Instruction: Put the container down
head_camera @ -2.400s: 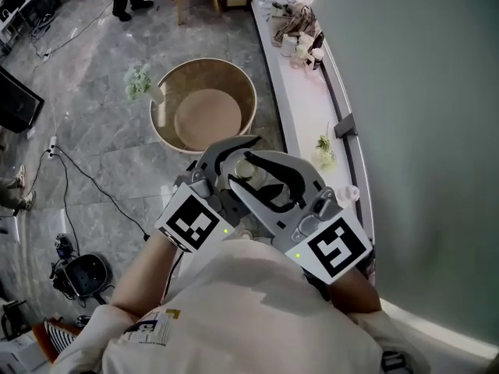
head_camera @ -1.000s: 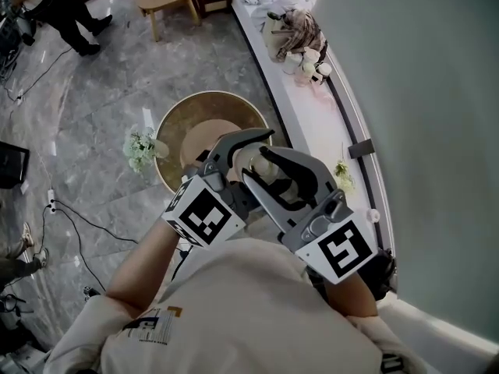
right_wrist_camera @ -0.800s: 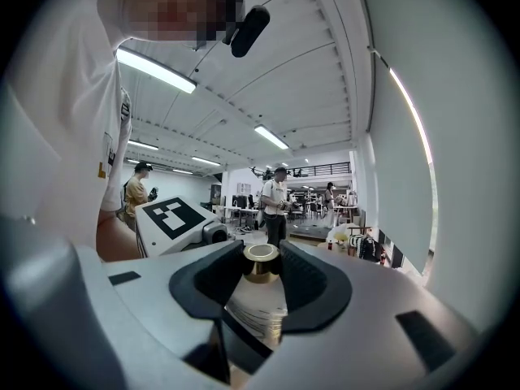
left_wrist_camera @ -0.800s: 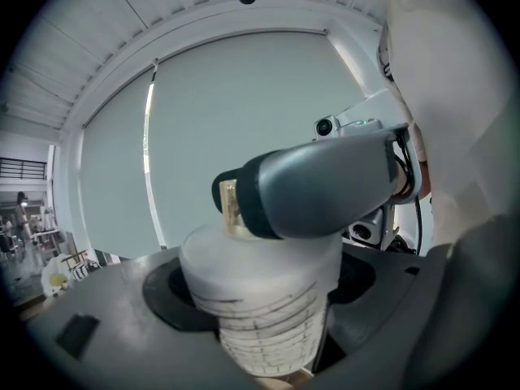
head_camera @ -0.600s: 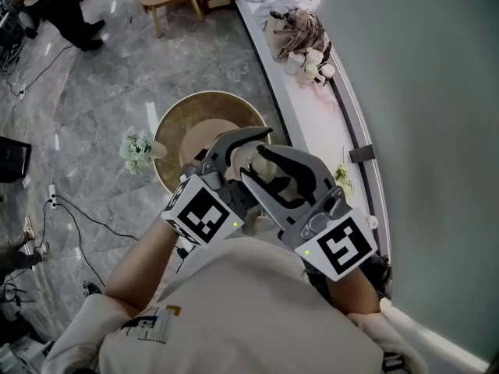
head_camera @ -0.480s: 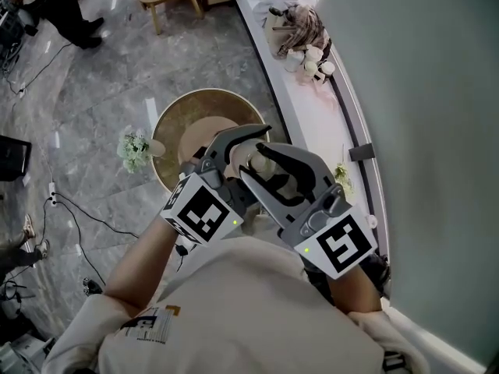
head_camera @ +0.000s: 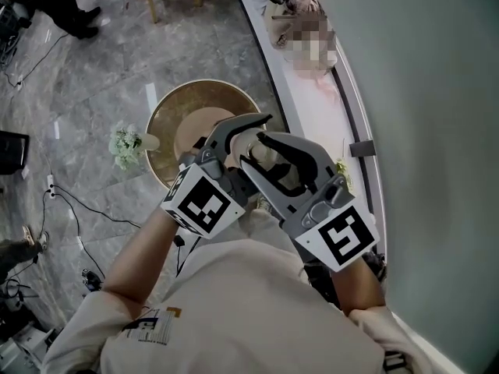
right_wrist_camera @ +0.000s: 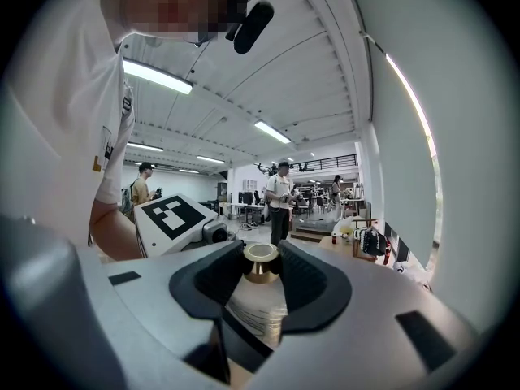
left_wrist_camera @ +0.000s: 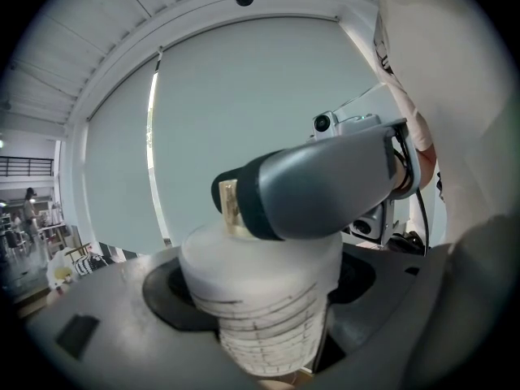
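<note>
Container in air, not yet set down. Left gripper jaws clamped on translucent graduated body. Right gripper jaws clamped on gold cap. Head view: both grippers meet at centre; round wooden surface below, at 11 o'clock; white ledge at 1 o'clock. Left to do, likely: lower onto support, open both jaws, withdraw.
</note>
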Demonstrator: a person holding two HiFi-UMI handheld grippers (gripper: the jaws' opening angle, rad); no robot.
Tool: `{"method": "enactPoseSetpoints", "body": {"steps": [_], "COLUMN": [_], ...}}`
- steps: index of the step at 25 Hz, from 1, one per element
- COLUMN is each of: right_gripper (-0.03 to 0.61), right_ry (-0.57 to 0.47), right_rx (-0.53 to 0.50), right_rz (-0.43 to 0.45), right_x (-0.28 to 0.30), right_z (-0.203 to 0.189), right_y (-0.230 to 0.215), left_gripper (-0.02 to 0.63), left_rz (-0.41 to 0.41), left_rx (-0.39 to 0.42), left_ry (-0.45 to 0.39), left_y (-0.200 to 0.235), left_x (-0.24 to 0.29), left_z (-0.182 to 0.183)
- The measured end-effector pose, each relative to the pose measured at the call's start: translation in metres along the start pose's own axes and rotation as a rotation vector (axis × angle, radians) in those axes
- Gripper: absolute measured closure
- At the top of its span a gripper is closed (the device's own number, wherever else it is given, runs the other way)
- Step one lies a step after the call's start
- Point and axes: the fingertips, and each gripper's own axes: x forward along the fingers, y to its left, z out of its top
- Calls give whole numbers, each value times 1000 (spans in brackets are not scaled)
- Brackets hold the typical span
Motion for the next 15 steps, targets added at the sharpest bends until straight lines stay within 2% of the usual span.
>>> {"method": "enactPoseSetpoints", "body": {"steps": [5, 15], "right_gripper": [442, 442], "right_ry": [12, 4], "right_rx": [-31, -40], "right_rz": [6, -9], "right_x": [10, 38], "right_z": [-8, -48], "right_y": [-21, -70], "left_gripper": [258, 258], "left_rz": [18, 18], "left_rx": [32, 10], "left_ry": [-6, -22], "left_y": [20, 57], "left_x": [15, 55], "left_z": [-8, -51]}}
